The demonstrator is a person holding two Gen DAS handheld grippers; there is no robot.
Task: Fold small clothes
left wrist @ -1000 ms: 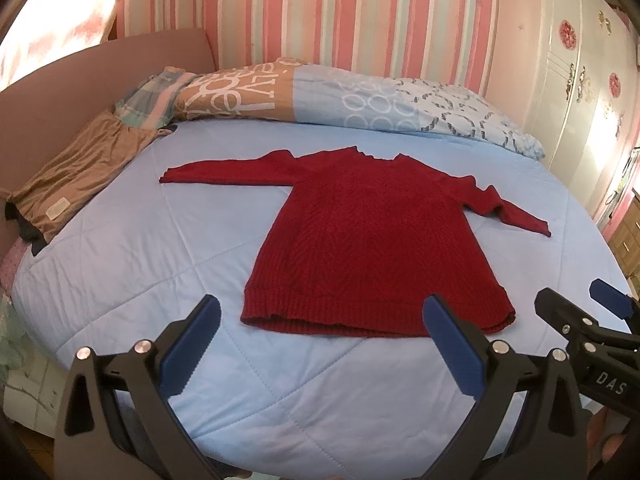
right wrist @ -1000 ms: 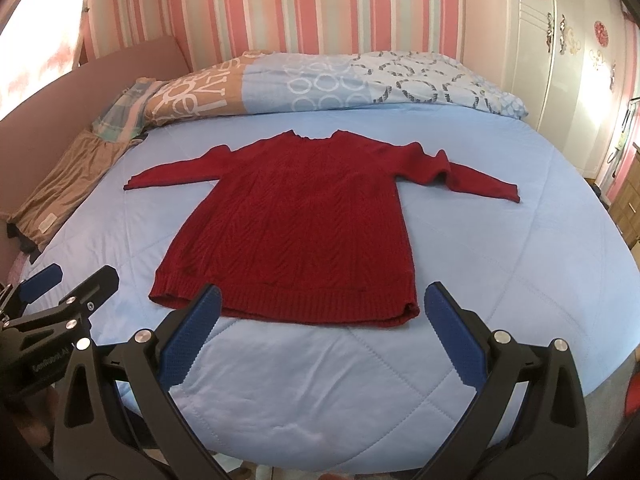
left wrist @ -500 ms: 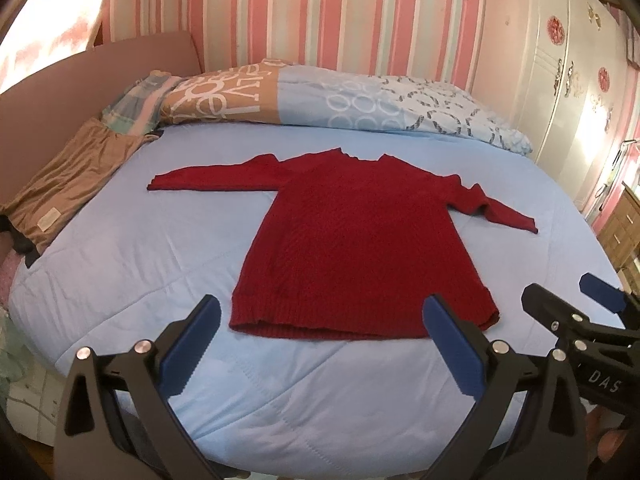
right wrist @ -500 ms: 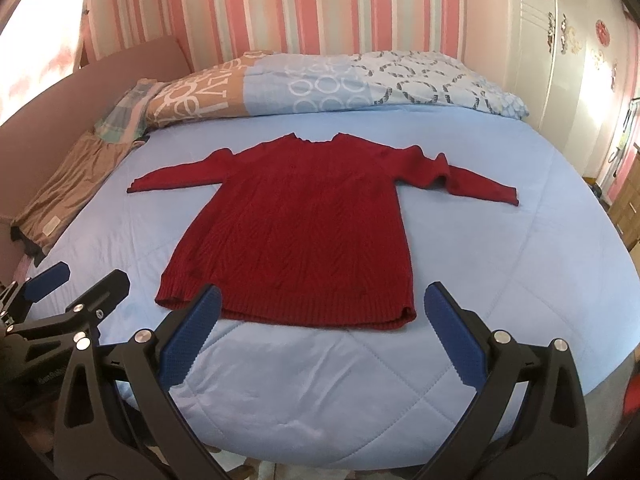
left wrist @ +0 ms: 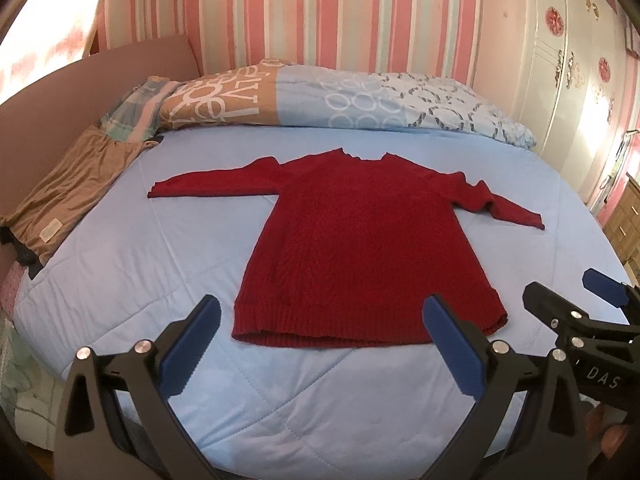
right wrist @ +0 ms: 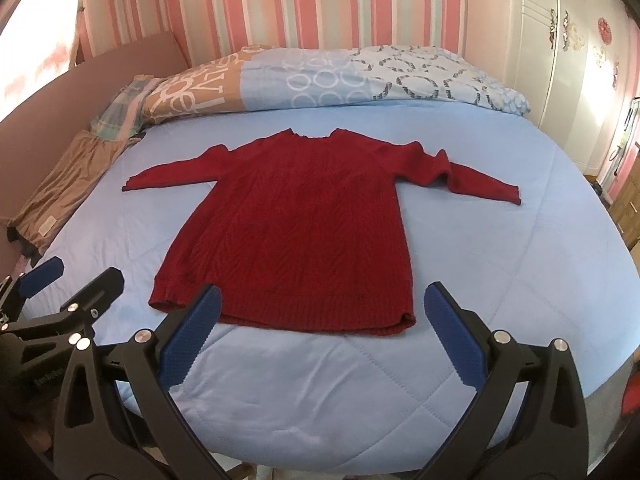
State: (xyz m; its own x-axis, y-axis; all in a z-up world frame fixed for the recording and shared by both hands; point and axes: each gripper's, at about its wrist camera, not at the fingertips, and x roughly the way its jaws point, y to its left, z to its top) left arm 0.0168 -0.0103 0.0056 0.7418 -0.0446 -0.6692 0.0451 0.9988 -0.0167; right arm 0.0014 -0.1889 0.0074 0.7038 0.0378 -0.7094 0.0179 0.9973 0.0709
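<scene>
- Red cable-knit sweater (left wrist: pixel 360 248) lies flat mid-bed on the light blue quilted bedspread (left wrist: pixel 168 248), sleeves spread, hem toward the near edge.
- Left claw (left wrist: pixel 320 344): jaws apart, empty, above near edge.
- Right claw (right wrist: pixel 320 340): same (nothing gripped).

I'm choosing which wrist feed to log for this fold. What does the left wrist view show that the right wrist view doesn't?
Only the left wrist view shows the right gripper, open, at its right edge, and wooden drawers. Only the right wrist view shows the left gripper, open, at its left edge. Both show the red sweater spread flat, sleeves out, untouched on the blue bedspread, plus the patterned pillows and the brown garment.
</scene>
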